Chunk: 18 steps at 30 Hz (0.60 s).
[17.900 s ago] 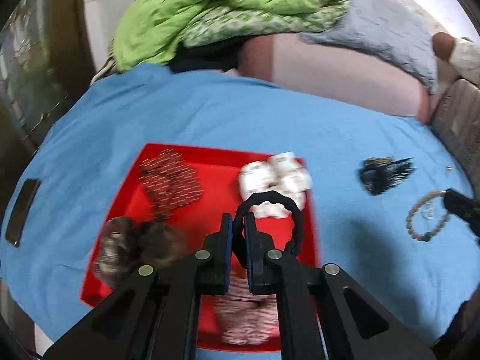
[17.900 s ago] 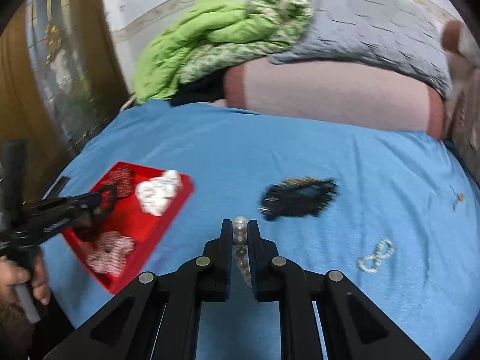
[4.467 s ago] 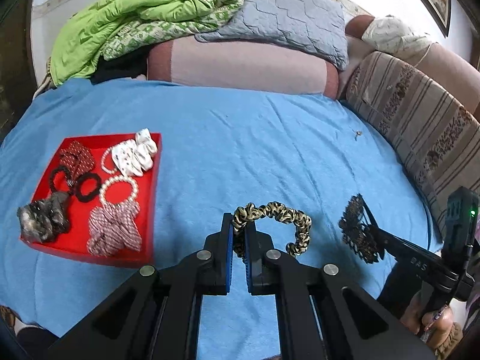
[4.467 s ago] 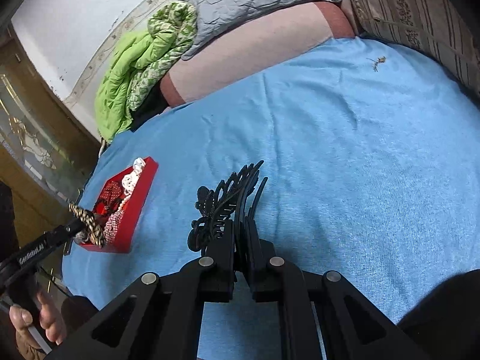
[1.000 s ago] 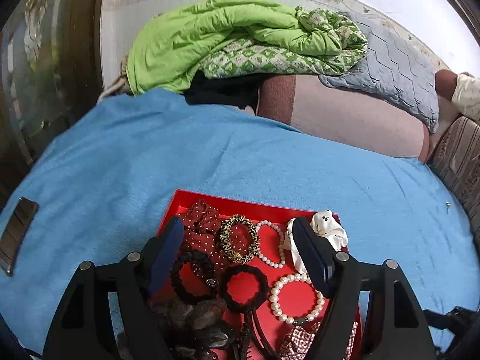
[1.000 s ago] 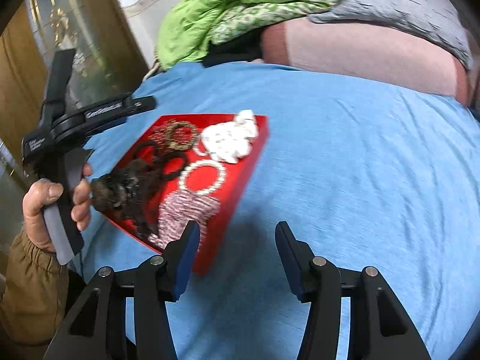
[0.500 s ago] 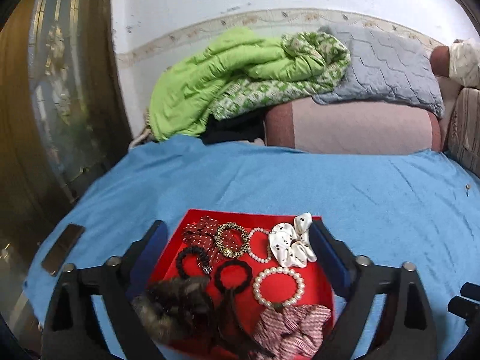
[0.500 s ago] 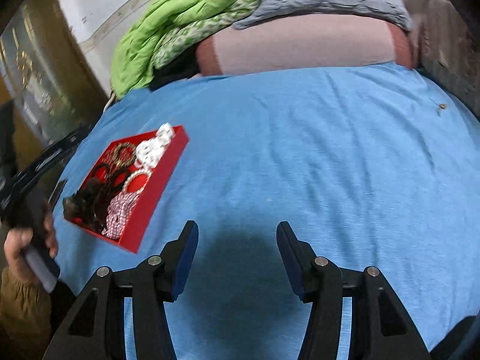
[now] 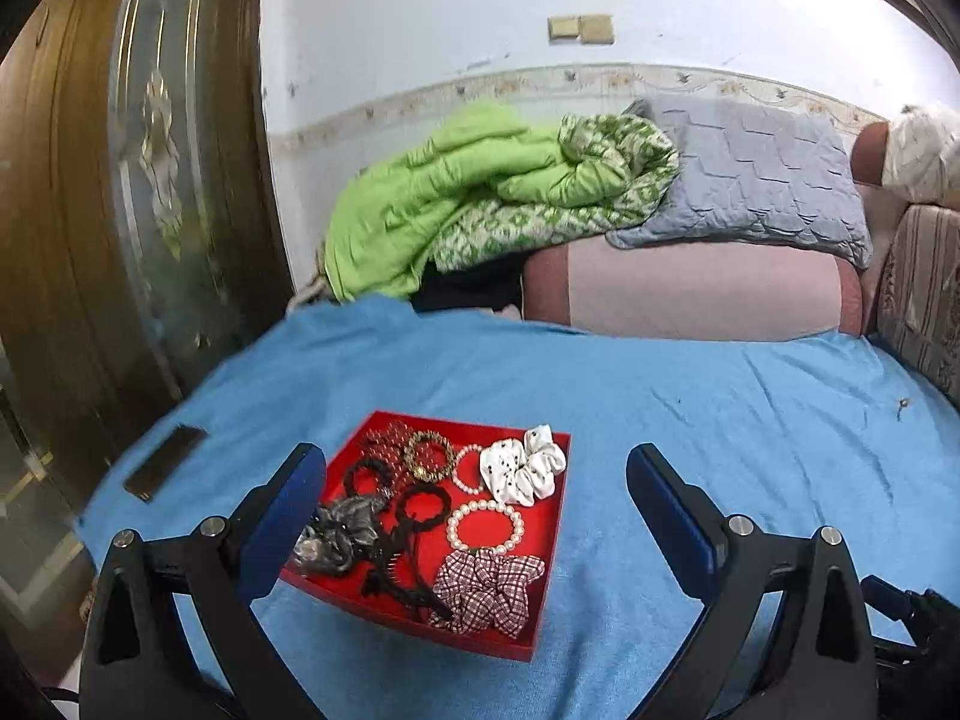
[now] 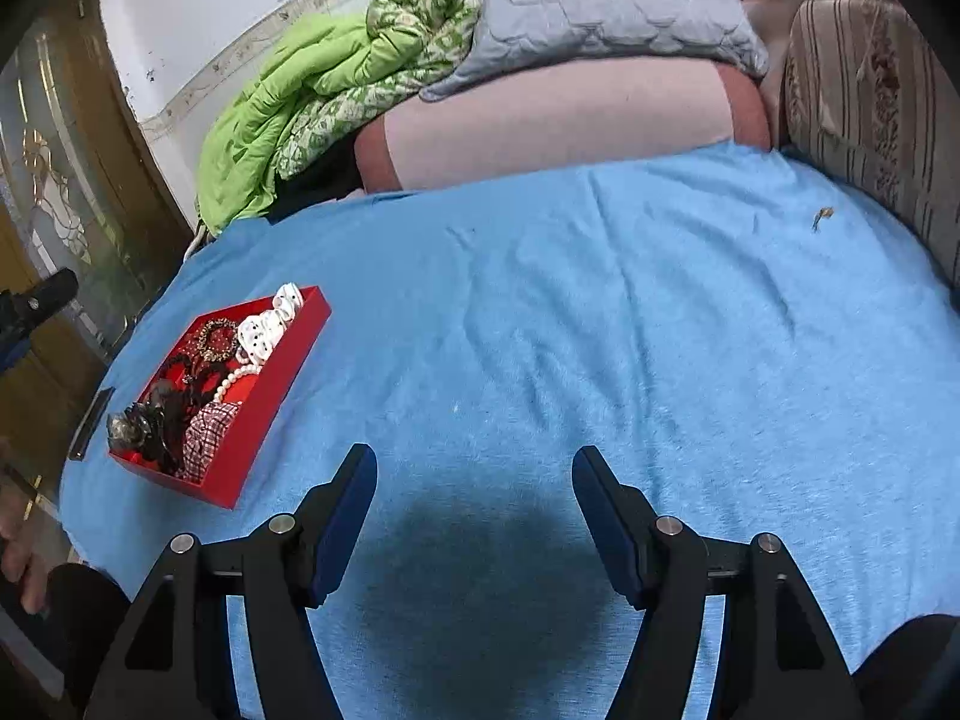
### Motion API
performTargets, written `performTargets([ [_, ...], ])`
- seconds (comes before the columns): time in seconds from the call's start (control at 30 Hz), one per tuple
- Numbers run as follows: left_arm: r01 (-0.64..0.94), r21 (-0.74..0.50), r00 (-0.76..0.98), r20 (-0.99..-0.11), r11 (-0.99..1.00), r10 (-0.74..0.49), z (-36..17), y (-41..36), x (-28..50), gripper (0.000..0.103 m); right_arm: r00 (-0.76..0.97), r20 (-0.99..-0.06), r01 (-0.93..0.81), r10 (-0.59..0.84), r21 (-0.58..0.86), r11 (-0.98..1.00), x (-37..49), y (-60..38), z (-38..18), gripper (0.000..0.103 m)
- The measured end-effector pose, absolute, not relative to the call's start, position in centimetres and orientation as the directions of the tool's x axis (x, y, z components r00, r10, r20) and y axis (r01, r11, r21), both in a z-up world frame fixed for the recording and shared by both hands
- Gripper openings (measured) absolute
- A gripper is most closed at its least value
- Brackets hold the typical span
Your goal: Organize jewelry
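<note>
Red tray [image 9: 555, 504] on blue blanket [image 10: 600, 312], packed: pearl bracelets [image 9: 485, 525], white scrunchie [image 9: 525, 468], checked scrunchie [image 9: 486, 591], black hair ties [image 9: 423, 507], dark claw clip [image 9: 390, 564], leopard scrunchie [image 9: 429, 456]. Left gripper [image 9: 474, 516] spread wide, nothing between pads, tray framed beyond. Right gripper [image 10: 474, 510] empty too, jaws opening over bare blanket. Sorting looks nearly done — only loose piece spotted is small brownish trinket [image 10: 822, 217] far off near striped cushion [image 10: 870, 108]; too small to identify. Dark flat object [image 9: 165, 468] beside tray, likely not jewelry.
</note>
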<state>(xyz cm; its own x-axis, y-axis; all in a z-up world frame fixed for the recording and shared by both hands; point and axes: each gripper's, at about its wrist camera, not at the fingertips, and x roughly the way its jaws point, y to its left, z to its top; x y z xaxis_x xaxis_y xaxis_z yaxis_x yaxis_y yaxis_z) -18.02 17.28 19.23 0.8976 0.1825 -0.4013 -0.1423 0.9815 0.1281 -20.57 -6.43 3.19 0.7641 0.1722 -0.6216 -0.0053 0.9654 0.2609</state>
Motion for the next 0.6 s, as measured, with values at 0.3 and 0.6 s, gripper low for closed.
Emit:
performTargets([
  [0.3, -0.027, 0.122, 0.893, -0.444, 0.992, 0.079, 18.5, 15.3, -19.6, 0.100, 0.766, -0.626, 0.007, 0.145, 0.234, 0.972, -21.1, -6.0, 3.5, 0.073],
  [0.6, -0.045, 0.092, 0.783, -0.615, 0.995, 0.093, 15.1, 16.3, -18.9, 0.100, 0.791, -0.611, 0.028, 0.031, 0.087, 0.996, -22.4, -4.1, 5.0, 0.081],
])
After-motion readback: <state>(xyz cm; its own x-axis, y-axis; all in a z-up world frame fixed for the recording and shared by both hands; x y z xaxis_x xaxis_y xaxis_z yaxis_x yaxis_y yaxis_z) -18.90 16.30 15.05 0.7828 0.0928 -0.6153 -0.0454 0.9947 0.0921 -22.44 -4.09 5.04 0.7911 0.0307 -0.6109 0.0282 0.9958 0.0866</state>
